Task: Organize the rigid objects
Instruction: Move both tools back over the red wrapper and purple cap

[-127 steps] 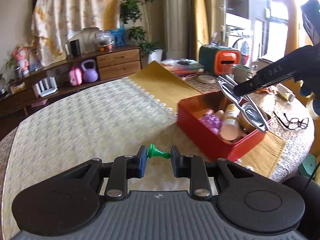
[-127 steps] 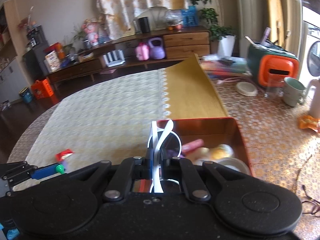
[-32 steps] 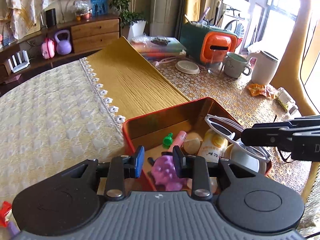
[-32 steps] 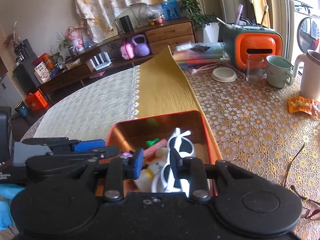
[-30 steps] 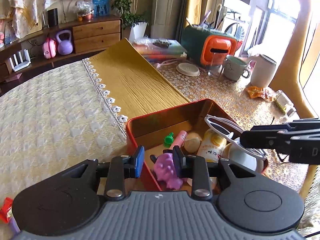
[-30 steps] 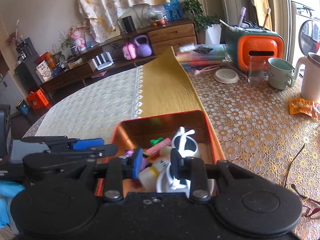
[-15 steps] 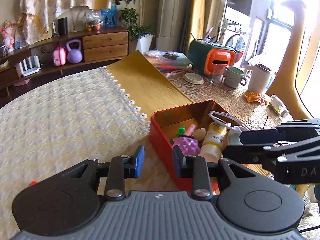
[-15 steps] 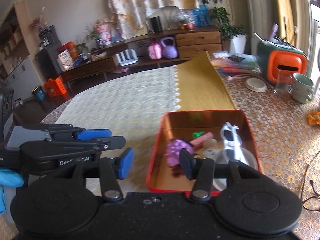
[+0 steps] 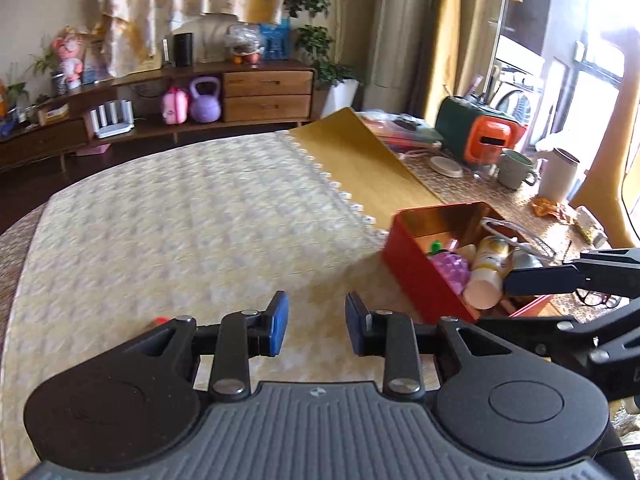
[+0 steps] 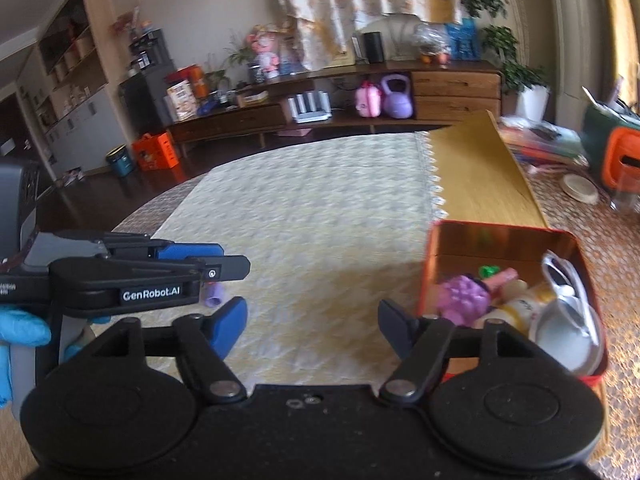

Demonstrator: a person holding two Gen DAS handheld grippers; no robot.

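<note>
Red tin (image 10: pixel 424 280) sits on the yellow runner at the right edge of the cream tablecloth (image 10: pixel 320 220). It already holds the purple spiky toy (image 10: pixel 464 296), a small green piece (image 10: pixel 489 271), the yellow-and-white bottle (image 9: pixel 488 264) lying on its side, and white sunglasses (image 10: pixel 560 280) leaning on the far-right wall. The tin looks like the collection point, hence everything is piled into it. Not all is in: a lilac tube (image 10: pixel 213 295) lies on the cloth well apart from the tin, just below the left gripper's fingers in the right wrist view, and a red scrap (image 9: pixel 160 320) peeks out beside the left gripper's own body. Both grippers are off the tin and over bare cloth, pointing down at a slant. Right gripper (image 10: pixel 312 324) has just been opening its jaws; they now stand wide with nothing between them, and it likely goes for the next item. Left gripper (image 9: pixel 312 324) is drawn in narrow — only a small gap, nothing in it. A blue-gloved hand (image 10: pixel 20 332) holds its handle. The lilac tube is probably the next pick — that's a judgement.
</note>
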